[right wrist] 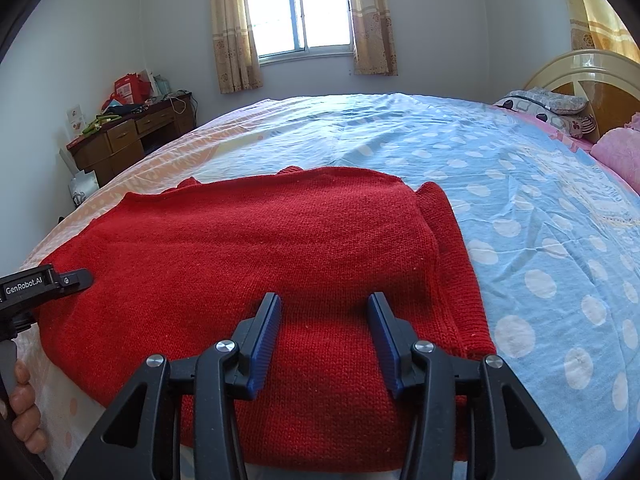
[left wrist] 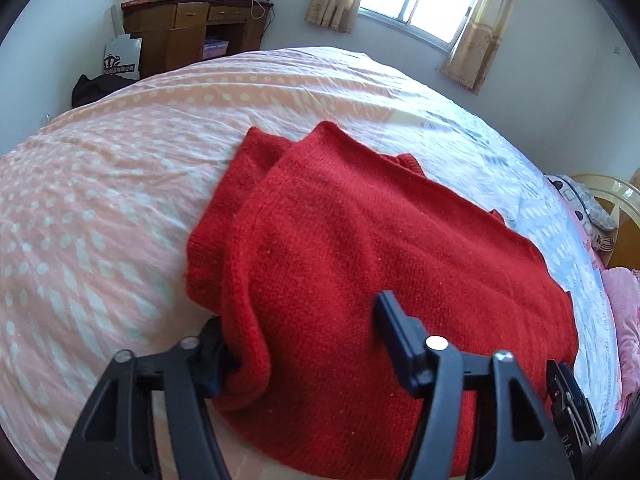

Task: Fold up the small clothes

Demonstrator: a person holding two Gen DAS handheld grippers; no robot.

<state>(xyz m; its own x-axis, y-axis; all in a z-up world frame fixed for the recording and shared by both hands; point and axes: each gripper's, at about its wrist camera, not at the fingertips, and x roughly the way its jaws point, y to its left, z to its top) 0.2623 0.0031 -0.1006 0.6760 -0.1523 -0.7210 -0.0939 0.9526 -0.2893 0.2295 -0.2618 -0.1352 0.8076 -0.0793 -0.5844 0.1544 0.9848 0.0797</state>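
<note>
A red knitted sweater (left wrist: pixel 360 248) lies folded on the bed, its left edge doubled over in the left wrist view. My left gripper (left wrist: pixel 300 320) is at that edge. Its left finger is hidden under a drooping fold of the knit, and its right finger (left wrist: pixel 394 324) rests on top with its pad bare. The jaws stand apart with the fold between them. In the right wrist view the sweater (right wrist: pixel 260 248) fills the foreground. My right gripper (right wrist: pixel 324 300) is open above its near edge, its ribbed blue pads (right wrist: pixel 266 332) bare. The left gripper (right wrist: pixel 76 278) shows at the far left.
The bed sheet (right wrist: pixel 520 200) is blue with white dots on the right and peach on the left (left wrist: pixel 100 200). A wooden desk (left wrist: pixel 192 28) with clutter stands by the far wall. A headboard (right wrist: pixel 592 80) and pink bedding (right wrist: pixel 620 152) are at the right. A hand (right wrist: pixel 24 412) is at lower left.
</note>
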